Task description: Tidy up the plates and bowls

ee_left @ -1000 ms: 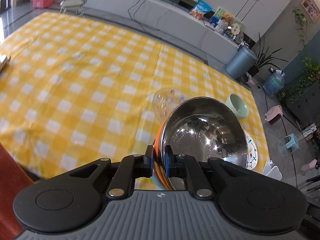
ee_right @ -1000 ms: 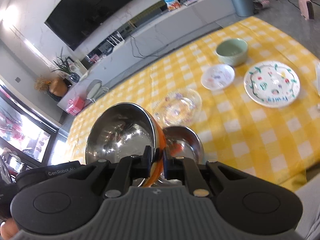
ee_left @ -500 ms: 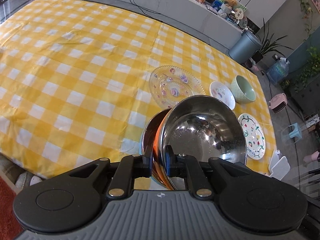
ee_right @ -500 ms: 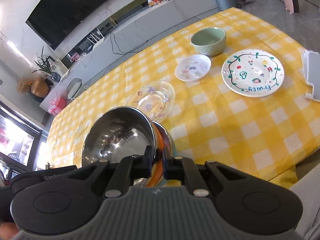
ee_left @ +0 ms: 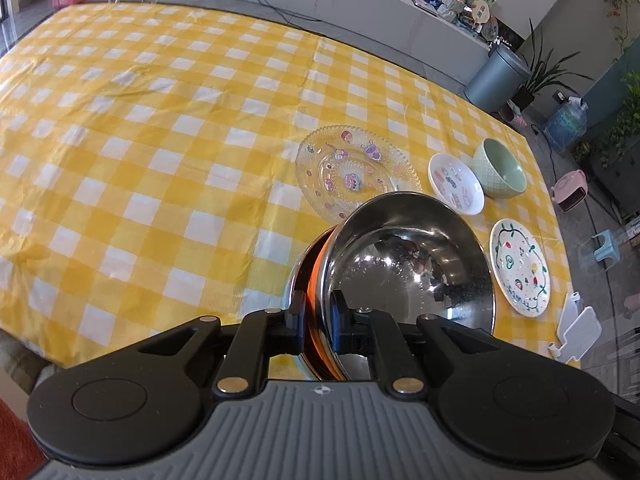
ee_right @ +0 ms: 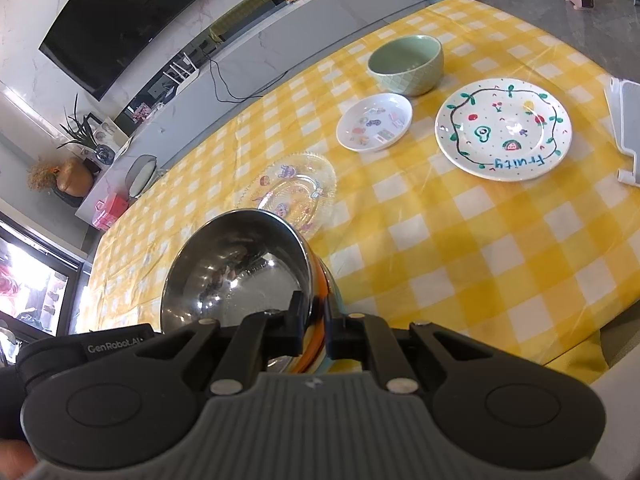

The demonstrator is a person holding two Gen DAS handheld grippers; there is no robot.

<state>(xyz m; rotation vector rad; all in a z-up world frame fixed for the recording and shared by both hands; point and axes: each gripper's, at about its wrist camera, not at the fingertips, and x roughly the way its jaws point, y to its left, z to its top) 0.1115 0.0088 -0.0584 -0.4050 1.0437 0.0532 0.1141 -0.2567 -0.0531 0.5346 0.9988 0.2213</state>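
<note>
Both grippers pinch opposite rims of one steel bowl with an orange outside (ee_left: 404, 268) (ee_right: 236, 268). My left gripper (ee_left: 318, 320) is shut on its rim; my right gripper (ee_right: 314, 326) is shut on the other rim. A second steel bowl (ee_left: 298, 280) sits right under it, mostly hidden. Beyond on the yellow checked tablecloth (ee_left: 160, 140) lie a clear glass plate (ee_left: 356, 172) (ee_right: 292, 192), a small white dish (ee_left: 456, 188) (ee_right: 374, 122), a green bowl (ee_left: 500, 168) (ee_right: 406, 64) and a white "fruity" plate (ee_left: 520, 266) (ee_right: 504, 128).
A white stand (ee_right: 626, 128) sits at the table's right edge, also in the left wrist view (ee_left: 576, 332). A grey bin (ee_left: 496, 76), plants and a TV cabinet stand beyond the table. The left half of the tablecloth holds no dishes.
The held bowl has come down over the second steel bowl, which now shows only as a rim beneath it. Both cameras have shifted, showing more of the table.
</note>
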